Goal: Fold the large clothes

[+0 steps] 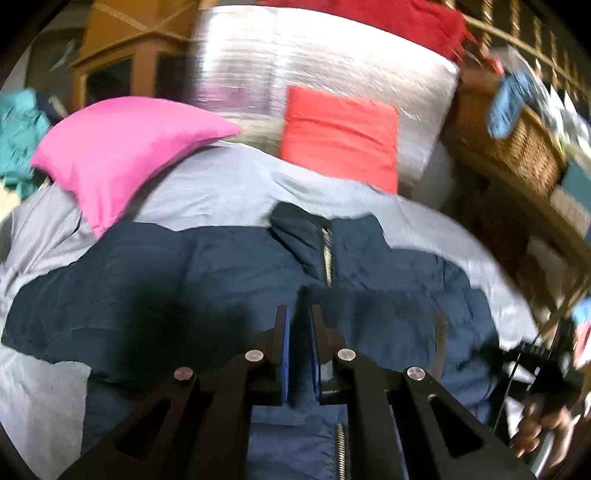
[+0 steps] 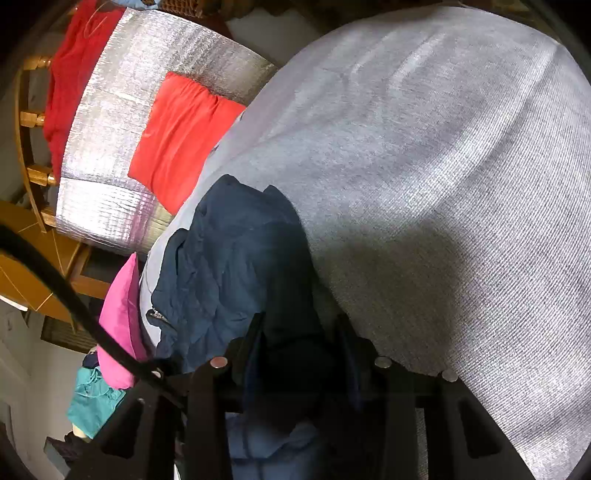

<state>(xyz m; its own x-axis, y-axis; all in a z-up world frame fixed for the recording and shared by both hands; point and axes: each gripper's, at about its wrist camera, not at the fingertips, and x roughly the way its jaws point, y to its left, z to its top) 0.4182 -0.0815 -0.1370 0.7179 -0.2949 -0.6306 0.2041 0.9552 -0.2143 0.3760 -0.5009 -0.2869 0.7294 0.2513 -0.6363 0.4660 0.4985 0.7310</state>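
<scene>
- Grey bed cover (image 1: 221, 192) fills most of both views; in right wrist view it bulges up w/ a ribbed weave on the right side.
- Navy zip jacket (image 1: 184, 280) lies spread on the cover, across the middle of left wrist view, collar at the far end, metal zipper (image 1: 327, 258) running toward the camera.
- Silver foil-like panel (image 1: 325, 66) stands at the far end of the bed, w/ a red cloth (image 1: 369, 14) draped over its top.
- Pink pillow (image 1: 118, 147) sits far left on the cover; orange-red pillow (image 1: 340, 136) leans on the panel, right of the pink one.
- Wicker basket (image 1: 517, 147) at far right; teal cloth (image 1: 18, 140) at far left, off the bed.
- Left gripper (image 1: 299, 317): jaws pulled together, blue pads pinching a fold of jacket fabric near the zipper.
- Right gripper (image 2: 301, 328): jaws partly apart, dark bunched jacket fabric filling the gap; too shadowed to tell if pads press it.
- A hand (image 1: 543, 424) shows at near right of left wrist view, blurred.
</scene>
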